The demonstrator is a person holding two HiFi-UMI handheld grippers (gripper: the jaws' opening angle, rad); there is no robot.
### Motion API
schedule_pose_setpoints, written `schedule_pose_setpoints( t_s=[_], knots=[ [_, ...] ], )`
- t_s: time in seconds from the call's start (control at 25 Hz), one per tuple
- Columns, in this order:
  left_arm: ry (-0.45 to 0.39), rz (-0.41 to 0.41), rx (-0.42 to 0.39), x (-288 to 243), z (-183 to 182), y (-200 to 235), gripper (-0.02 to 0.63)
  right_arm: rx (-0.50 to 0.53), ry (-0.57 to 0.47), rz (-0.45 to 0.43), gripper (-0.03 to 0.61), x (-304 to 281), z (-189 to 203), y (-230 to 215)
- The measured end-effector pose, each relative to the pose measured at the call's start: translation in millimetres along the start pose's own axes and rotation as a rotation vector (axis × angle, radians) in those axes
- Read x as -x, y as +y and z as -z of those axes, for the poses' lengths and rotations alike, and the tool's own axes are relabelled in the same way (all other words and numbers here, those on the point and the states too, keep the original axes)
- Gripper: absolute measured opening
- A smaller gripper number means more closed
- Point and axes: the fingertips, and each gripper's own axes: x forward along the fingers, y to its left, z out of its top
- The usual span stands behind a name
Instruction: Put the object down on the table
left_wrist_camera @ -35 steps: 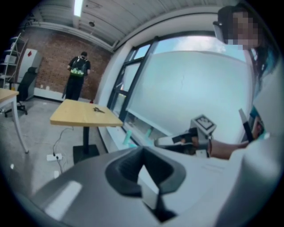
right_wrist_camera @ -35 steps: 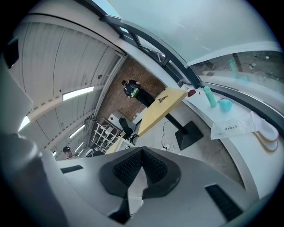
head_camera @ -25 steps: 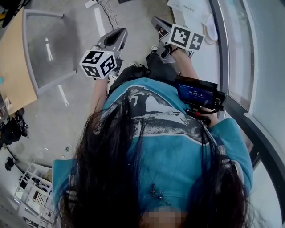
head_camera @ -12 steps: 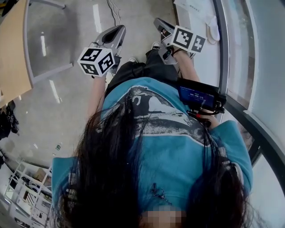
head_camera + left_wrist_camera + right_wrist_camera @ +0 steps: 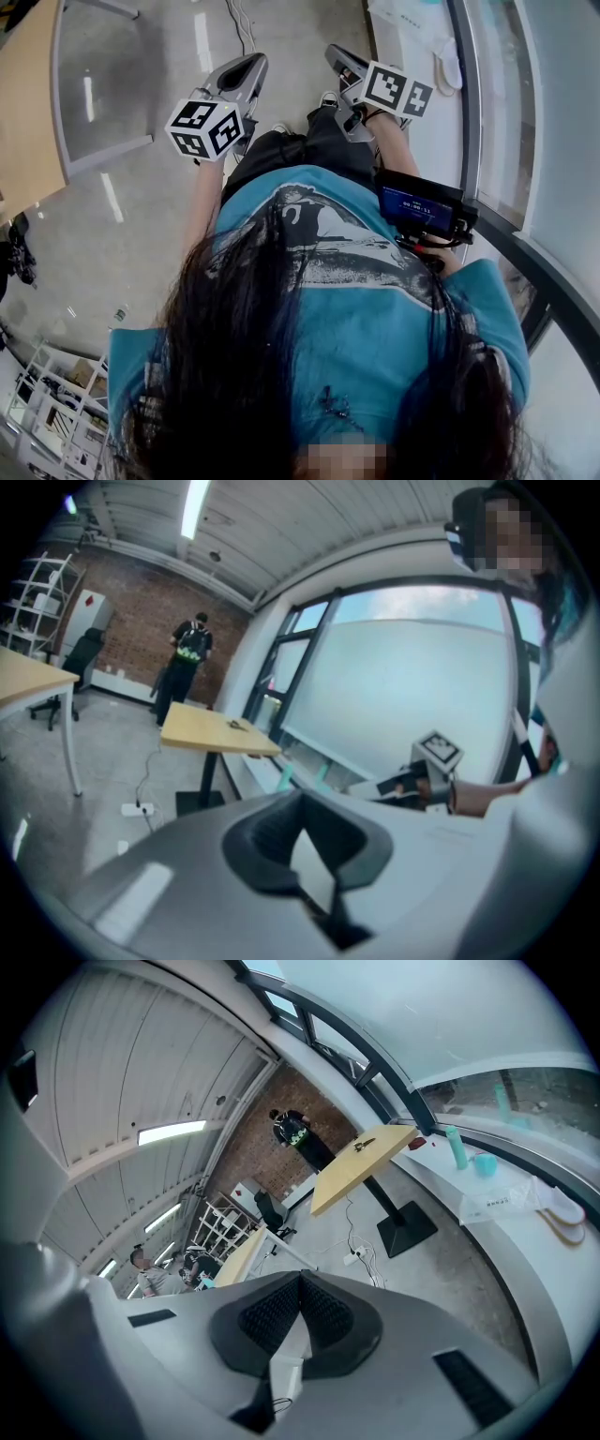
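Grey left gripper: you are holding its jaws pressed together, empty.
Grey right gripper: jaws likewise closed on nothing.
Progress: you are carrying no object, so the set-down looks finished.

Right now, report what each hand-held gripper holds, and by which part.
Nothing is held. The grey left hand-held gripper and the grey right hand-held gripper both have their jaws shut together, with nothing between them.
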Motion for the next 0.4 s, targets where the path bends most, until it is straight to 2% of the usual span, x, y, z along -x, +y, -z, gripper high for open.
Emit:
schedule_pose_setpoints(
  t_s=[0.16,0.4],
  knots=[
    [0.007,0.011,0.002,-6.0,6.3,-3.9,0.003,-0.002,0.001,0.006,0.012,2.9,3.3,-6.2],
    [0.003,0.017,-0.006,0.9,-16.6,1.7,0.003,0.001,-0.004,0.007,0.012,-2.4,-9.5,12.2]
  ],
)
